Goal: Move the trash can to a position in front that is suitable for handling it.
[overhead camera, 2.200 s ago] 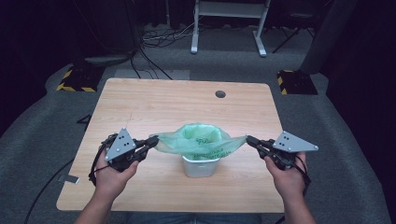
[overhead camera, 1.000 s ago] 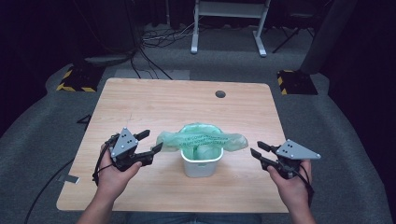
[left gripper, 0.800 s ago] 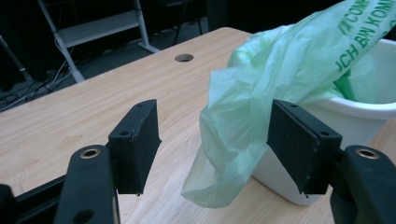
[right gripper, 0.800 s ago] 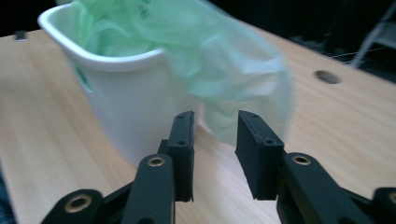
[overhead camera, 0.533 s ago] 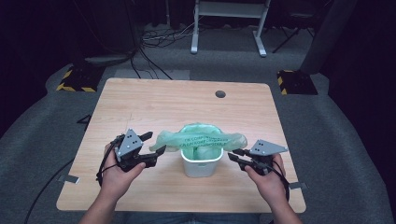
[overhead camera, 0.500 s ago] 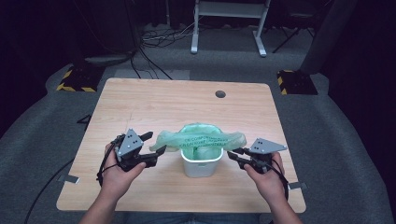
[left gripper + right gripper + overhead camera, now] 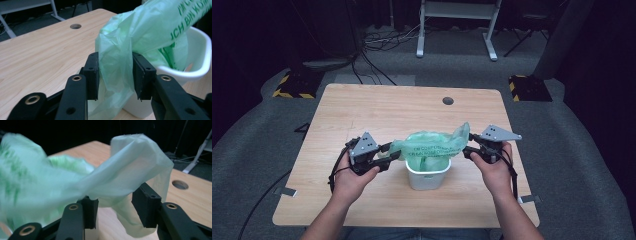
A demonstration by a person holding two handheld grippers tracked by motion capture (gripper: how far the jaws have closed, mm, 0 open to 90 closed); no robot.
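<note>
1. Sitting between the two tongs, a small white bin [image 7: 427,176] stands upright on the wooden table [image 7: 362,115], lined with a thin green bag [image 7: 432,150] whose top spills over its rim.
2. Left tongs [image 7: 115,72]: both black jaws are pressed onto a bunched fold of the green bag, gripping it just beside the bin's near wall; the film hangs down between the jaws and green print shows on the stretch above.
3. Right tongs [image 7: 113,206]: the jaws stand apart, and a loose flap of the bag lies draped over and between them; the flap rests against the left jaw, the right jaw is clear of it, so no grip here.
4. From above, the left tongs [image 7: 384,155] and right tongs [image 7: 468,150] flank the bin, bag pulled wide between them.
5. Beyond the tongs, a round hole [image 7: 448,100] sits in the table's far part, well apart from the bin.
6. Farther off on the floor: a white frame [image 7: 457,25] and cables [image 7: 382,42].
</note>
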